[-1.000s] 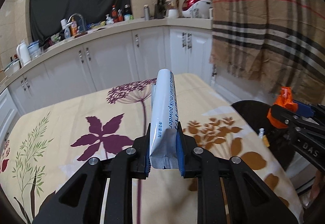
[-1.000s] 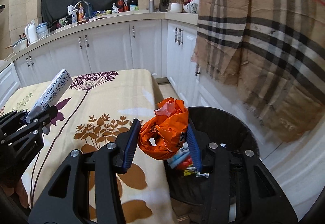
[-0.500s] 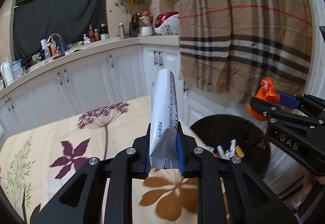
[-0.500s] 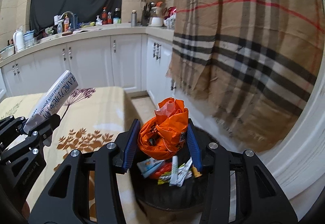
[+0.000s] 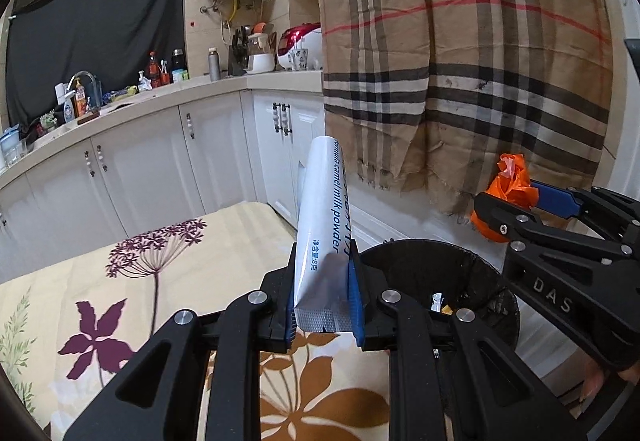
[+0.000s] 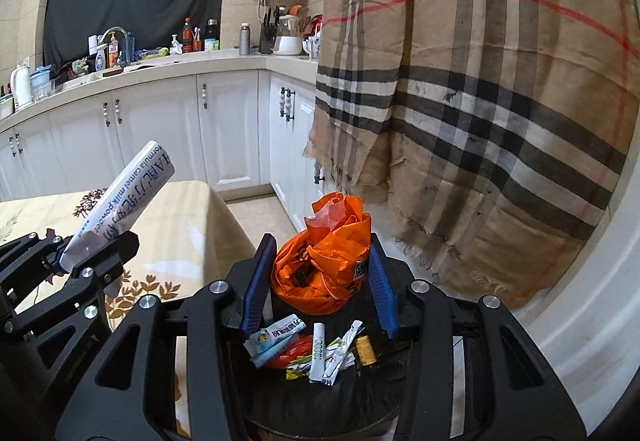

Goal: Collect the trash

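Here, two black handheld grippers with blue finger pads hover at the edge of a table in a kitchen. The left gripper pinches the lower end of a white milk powder sachet between its fingers; the sachet stands nearly upright, tilted slightly, with blue lettering running along its length. The right gripper clamps a crumpled orange plastic bag between its fingers, with the bag bulging above the pads.

Directly beneath the orange bag sits a round black trash bin, on the floor just beside the table's corner. Inside it lie several small wrappers and sachets. In the left wrist view, the bin shows just past the held sachet, with the right gripper and its orange bag above the bin's far side.

The table wears a cream tablecloth printed with purple and brown flowers. Behind it stand white cabinets under a cluttered countertop. A tan plaid cloth hangs at the right.
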The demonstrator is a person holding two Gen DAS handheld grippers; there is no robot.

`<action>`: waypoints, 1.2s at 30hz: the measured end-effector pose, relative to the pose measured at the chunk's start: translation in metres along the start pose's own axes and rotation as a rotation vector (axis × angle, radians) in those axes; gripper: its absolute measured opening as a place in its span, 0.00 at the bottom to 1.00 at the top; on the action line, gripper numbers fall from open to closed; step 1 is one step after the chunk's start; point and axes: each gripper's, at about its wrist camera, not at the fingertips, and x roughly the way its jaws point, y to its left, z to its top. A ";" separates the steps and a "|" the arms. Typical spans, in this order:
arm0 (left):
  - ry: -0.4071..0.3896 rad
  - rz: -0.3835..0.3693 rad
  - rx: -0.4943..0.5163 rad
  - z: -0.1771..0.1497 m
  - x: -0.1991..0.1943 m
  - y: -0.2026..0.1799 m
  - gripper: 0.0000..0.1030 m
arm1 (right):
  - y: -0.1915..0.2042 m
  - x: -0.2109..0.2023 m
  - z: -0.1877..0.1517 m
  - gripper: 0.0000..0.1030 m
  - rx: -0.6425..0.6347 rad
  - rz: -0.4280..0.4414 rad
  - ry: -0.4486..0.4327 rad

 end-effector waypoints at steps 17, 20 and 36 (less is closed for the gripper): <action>0.058 -0.020 0.014 0.001 0.040 -0.017 0.21 | -0.016 0.024 -0.006 0.43 0.020 -0.058 0.021; 0.069 -0.030 0.022 0.000 0.045 -0.021 0.21 | -0.018 0.029 -0.007 0.43 0.018 -0.072 0.028; 0.082 -0.021 -0.005 0.000 0.050 -0.016 0.38 | -0.021 0.032 -0.006 0.58 0.015 -0.111 0.023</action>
